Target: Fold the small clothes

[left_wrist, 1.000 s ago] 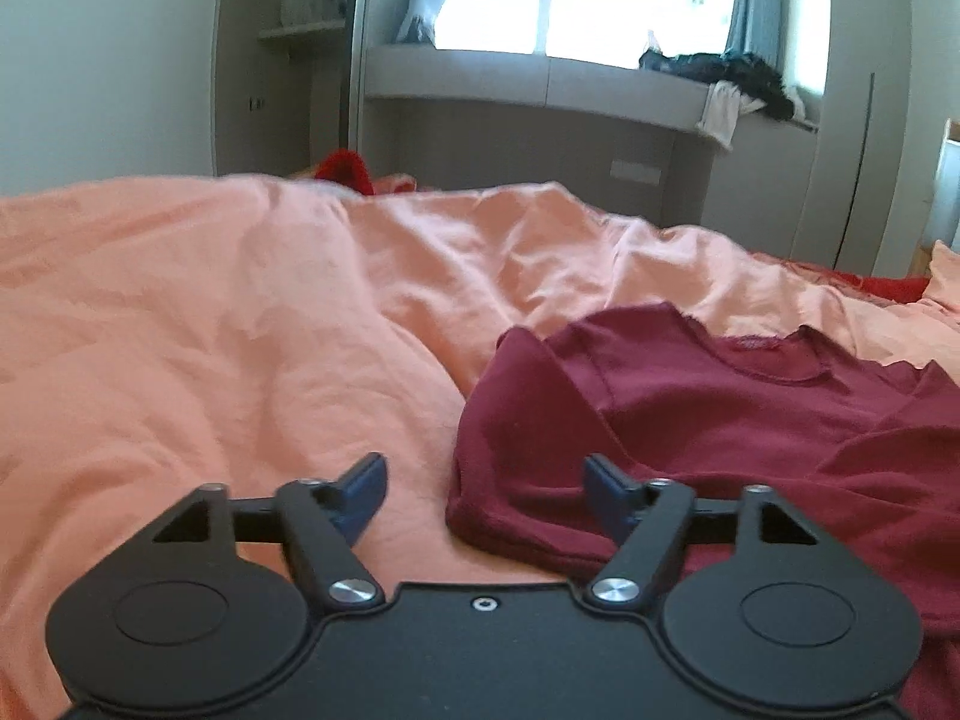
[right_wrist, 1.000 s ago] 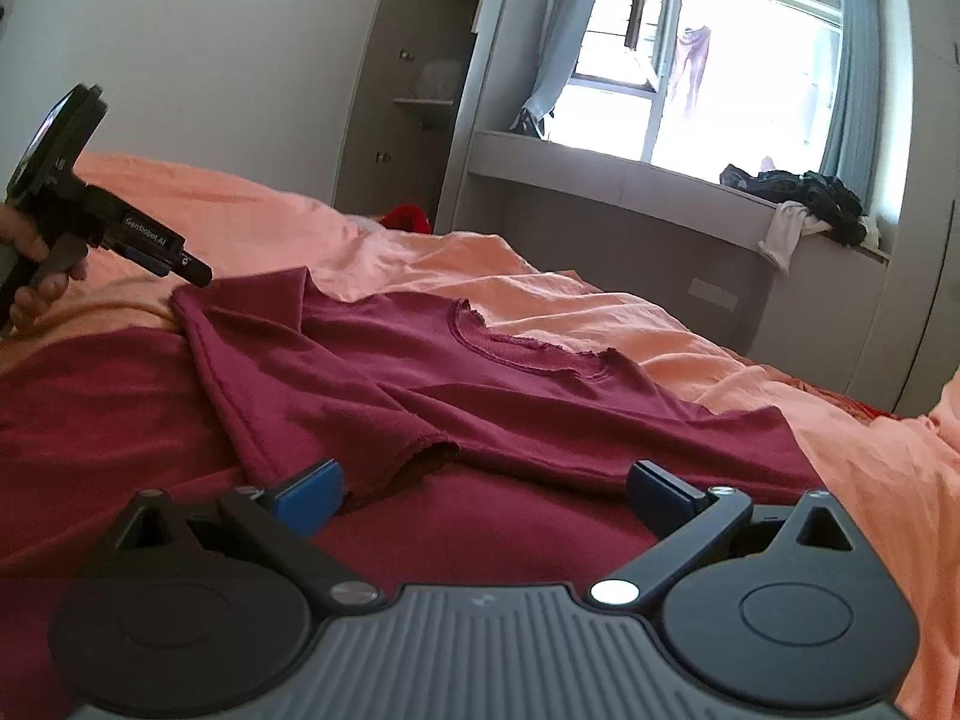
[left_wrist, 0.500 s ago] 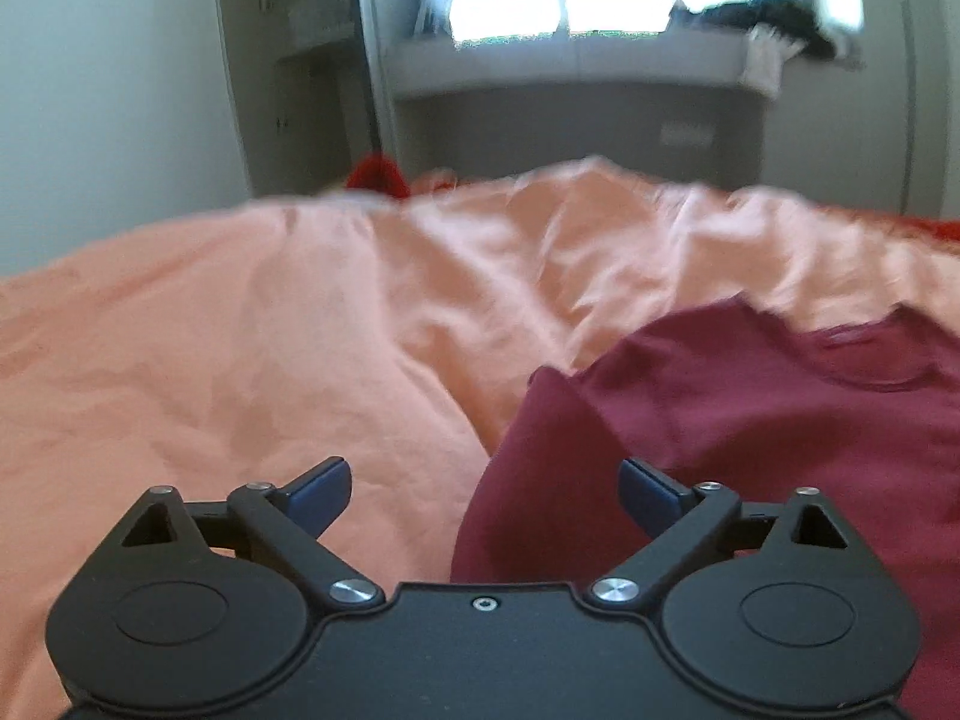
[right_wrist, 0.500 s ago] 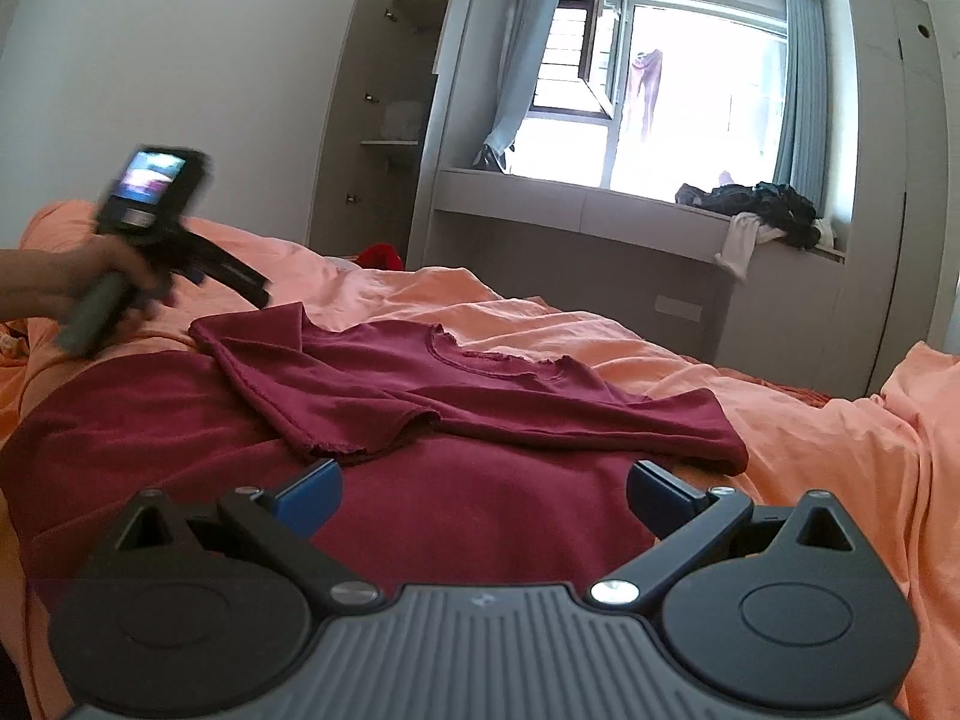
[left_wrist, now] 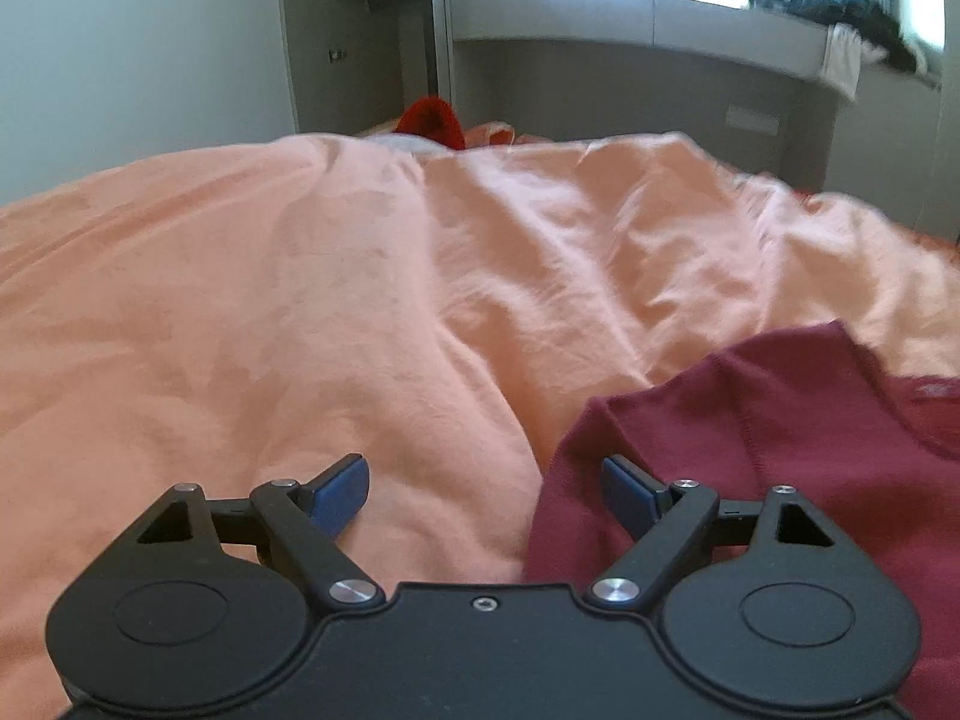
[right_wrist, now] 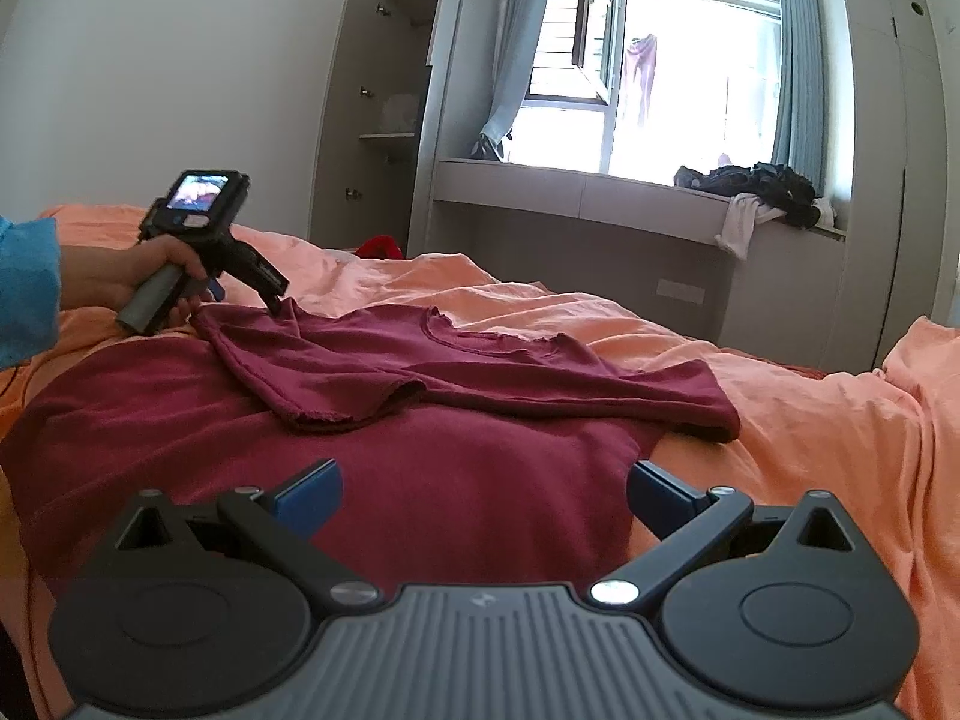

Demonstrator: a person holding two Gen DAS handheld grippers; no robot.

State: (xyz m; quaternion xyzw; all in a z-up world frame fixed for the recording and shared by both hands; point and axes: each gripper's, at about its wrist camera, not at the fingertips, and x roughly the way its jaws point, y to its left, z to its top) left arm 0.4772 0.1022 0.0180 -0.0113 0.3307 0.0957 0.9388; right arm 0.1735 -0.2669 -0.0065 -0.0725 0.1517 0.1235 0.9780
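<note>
Dark red shirt spread flat on the orange bed cover, neckline toward the window, one sleeve folded across the chest, the other lying out to the right. Left tool spread wide, just closed in a little from wider still, nothing pinched; hovering at the shirt's left shoulder edge, one blue pad over bare orange cover, the other over red cloth. Whether touching the fabric, cannot tell. Same tool seen from the right wrist view at far left, gripped by a hand in a blue sleeve, small lit screen on its back, tips right at the shirt's shoulder corner. Right tool also spread wide and empty, held low above the shirt's lower body, near the hem, right-hand pad over the shirt's edge. Behind the bed: grey window bench with a heap of dark clothes, open wardrobe, something bright red at the bed's far edge.
</note>
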